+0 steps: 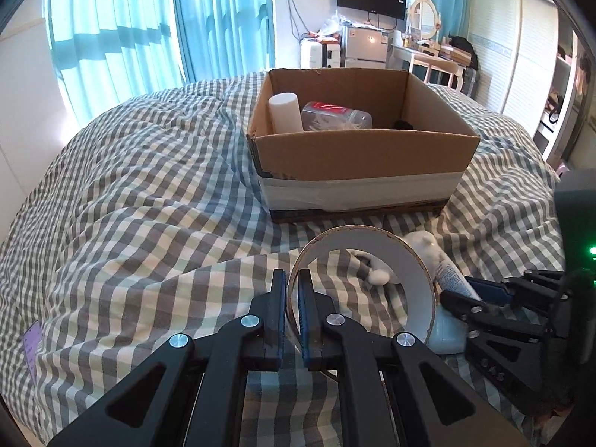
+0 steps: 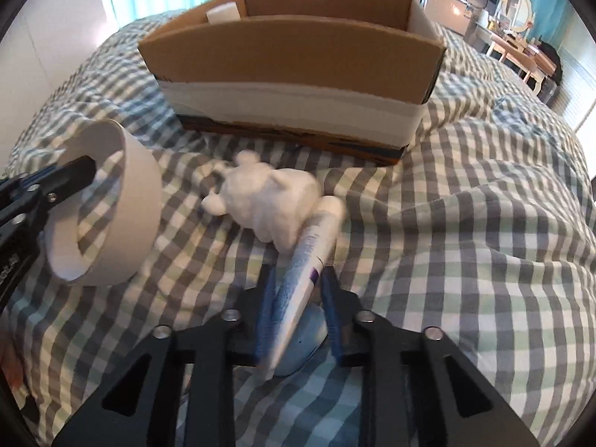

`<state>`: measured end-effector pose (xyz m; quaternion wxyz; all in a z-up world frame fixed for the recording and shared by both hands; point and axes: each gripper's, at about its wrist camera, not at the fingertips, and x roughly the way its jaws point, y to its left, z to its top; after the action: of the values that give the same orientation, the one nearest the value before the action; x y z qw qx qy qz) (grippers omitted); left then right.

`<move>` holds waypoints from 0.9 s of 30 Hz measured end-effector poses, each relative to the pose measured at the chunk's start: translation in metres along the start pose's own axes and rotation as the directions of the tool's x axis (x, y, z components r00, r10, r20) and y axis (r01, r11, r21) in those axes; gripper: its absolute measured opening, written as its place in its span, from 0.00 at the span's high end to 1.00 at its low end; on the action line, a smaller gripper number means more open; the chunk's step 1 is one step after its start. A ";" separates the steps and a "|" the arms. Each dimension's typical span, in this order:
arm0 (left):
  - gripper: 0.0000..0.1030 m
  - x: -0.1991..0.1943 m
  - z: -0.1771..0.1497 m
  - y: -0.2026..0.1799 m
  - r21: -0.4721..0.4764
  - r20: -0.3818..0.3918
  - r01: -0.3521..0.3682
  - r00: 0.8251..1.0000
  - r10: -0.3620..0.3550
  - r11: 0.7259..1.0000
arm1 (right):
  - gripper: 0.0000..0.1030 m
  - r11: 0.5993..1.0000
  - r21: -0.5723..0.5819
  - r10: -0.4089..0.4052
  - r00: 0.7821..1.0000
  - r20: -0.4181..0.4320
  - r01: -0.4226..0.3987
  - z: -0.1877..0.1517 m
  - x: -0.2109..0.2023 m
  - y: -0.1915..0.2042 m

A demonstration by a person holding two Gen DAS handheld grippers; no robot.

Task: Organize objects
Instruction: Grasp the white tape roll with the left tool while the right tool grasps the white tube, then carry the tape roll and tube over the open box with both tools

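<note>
I am judging this as partway through. In the upper middle of the left wrist view, the cardboard box (image 1: 363, 149) is already holding a white cylinder (image 1: 286, 111), a clear plastic jar (image 1: 337, 115) lying on its side, and something small and dark (image 1: 403, 125) at the back that I cannot identify. Those three look sorted.

My left gripper (image 1: 292, 283) is sitting at the lower middle of its frame, jaws pressed together on the wall of a tape roll (image 1: 372, 257), one finger inside the ring and one outside. In the right wrist view the roll is showing at the left edge, tilted and gripped in that claw.

My right gripper (image 2: 298, 290), at the lower middle of its own frame, is clamping a white tube (image 2: 309, 257) with purple print, which is pointing up and to the right between the blue pads. Under the tube a pale blue rounded object (image 2: 301, 354) is lying on the checked bedspread (image 2: 465, 223). A white plush toy (image 2: 268, 201) is resting just above the tube near the centre, touching its cap end.

So I am reckoning four things are left: the roll and the tube, both in hand but not yet in the box, plus the plush toy and the pale blue object waiting on the bed.
</note>
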<state>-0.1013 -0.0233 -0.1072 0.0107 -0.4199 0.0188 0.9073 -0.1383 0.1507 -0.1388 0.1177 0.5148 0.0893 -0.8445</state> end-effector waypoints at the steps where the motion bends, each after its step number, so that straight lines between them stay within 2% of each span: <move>1: 0.94 0.000 0.000 0.000 -0.003 -0.001 0.001 1.000 -0.001 1.000 | 0.82 1.000 0.004 0.005 1.000 0.016 -0.005 -0.001 -0.005 -0.001; 7: 0.94 -0.004 -0.001 0.000 -0.011 0.006 0.006 1.000 -0.006 1.000 | 0.85 0.999 0.012 0.037 0.995 0.095 -0.038 -0.005 -0.033 -0.005; 19: 0.94 -0.027 0.002 -0.005 -0.013 0.028 0.011 1.000 -0.011 1.000 | 0.85 0.999 -0.020 0.032 0.977 0.209 -0.028 0.002 -0.078 0.010; 27: 0.94 -0.053 0.041 -0.002 -0.014 0.083 0.005 0.997 -0.003 1.000 | 0.85 0.997 -0.068 0.004 0.949 0.316 0.018 0.027 -0.124 0.023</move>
<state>-0.0979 -0.0199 -0.0405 0.0103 -0.3818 0.0110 0.9241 -0.0997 0.1343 -0.0169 0.1456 0.3682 0.1009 -0.9127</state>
